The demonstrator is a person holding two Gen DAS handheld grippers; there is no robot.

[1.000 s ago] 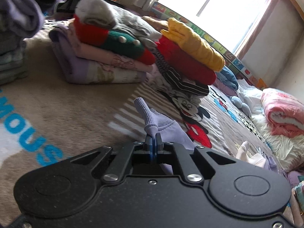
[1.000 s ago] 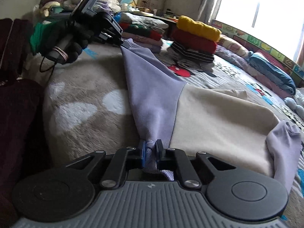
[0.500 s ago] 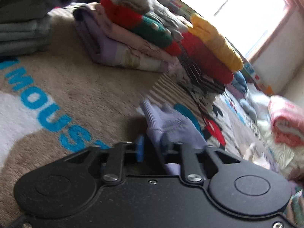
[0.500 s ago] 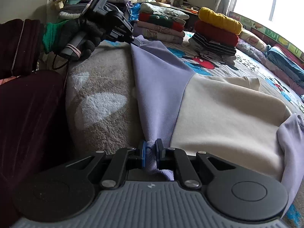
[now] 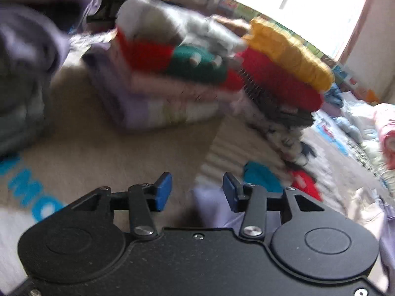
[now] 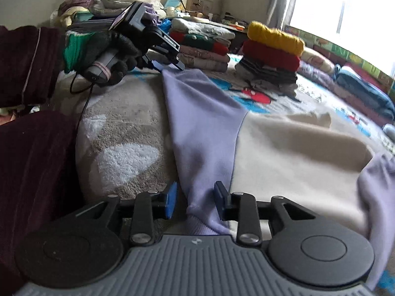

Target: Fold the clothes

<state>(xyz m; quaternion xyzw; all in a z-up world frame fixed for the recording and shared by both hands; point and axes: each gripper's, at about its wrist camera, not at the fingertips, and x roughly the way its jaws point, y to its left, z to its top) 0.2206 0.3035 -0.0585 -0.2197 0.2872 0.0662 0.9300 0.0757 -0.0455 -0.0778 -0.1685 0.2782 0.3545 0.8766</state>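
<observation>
I had both grippers' jaws just opening. My right gripper (image 6: 195, 201) stood spread around the lilac sleeve of the lilac-and-cream top (image 6: 291, 148), pads clear of it. My left gripper (image 5: 196, 192) was spread too, cloth below. The top lay flat on the blanket (image 6: 123, 128), near its front edge.

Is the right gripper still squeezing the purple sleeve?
Apart. In the right wrist view the right gripper has just been opening; the purple sleeve lies between its blue pads, with gaps on both sides.
</observation>
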